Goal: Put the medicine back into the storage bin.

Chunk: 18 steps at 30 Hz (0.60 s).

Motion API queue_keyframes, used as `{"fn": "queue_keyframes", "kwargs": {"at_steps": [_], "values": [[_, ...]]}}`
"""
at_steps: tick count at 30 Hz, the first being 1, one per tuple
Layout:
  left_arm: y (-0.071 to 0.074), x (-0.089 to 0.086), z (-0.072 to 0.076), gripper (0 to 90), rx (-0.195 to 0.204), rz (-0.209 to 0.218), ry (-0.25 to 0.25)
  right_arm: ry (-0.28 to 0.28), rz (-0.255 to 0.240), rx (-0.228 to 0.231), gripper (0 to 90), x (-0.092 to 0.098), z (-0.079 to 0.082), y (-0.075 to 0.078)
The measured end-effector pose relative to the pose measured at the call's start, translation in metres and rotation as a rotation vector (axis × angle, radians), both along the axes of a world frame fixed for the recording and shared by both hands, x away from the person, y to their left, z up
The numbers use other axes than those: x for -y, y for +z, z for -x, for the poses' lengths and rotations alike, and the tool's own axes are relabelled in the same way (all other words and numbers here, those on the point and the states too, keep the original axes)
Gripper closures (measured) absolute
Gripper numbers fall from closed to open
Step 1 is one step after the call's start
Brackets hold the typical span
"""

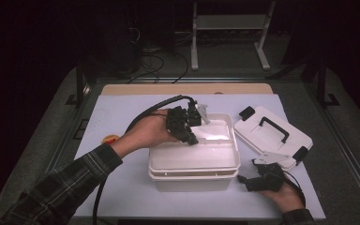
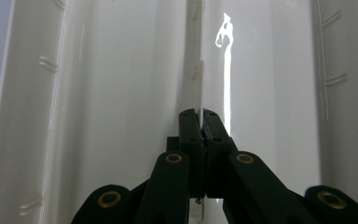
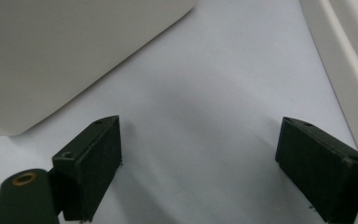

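One pale table, dark room

One white rectangular plastic bin stands open on the table, which is one pale sheet-covered surface. One white plastic lid with a black carrying handle lies beside the bin; it bears two black latches, one at each end. One small round orange-and-yellow object lies on the table near the left forearm; what it is cannot be told. Two black two-jaw tongs are present: the left tongs, one pair, over the bin, and the right tongs, one pair, on the table by the bin's corner. Two hands, one per tongs. One white metal frame stands beyond the table.
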<state>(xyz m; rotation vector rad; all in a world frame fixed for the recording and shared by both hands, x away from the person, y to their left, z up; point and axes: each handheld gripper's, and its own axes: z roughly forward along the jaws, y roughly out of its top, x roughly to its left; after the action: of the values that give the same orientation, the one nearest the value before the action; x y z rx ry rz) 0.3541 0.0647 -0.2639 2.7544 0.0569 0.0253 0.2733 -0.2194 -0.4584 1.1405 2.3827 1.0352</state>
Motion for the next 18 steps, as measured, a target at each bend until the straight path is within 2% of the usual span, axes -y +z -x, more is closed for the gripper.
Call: {"fn": "queue_keyframes", "kwargs": {"at_steps": [12, 18], "values": [[0.02, -0.023, 0.008, 88.8, 0.022, 0.024, 0.03, 0.001, 0.003, 0.002, 13.5, 0.0, 0.0, 0.0], [0.026, -0.043, 0.013, 88.8, 0.036, 0.029, 0.048, 0.002, 0.003, 0.002, 13.5, 0.0, 0.0, 0.0]]}}
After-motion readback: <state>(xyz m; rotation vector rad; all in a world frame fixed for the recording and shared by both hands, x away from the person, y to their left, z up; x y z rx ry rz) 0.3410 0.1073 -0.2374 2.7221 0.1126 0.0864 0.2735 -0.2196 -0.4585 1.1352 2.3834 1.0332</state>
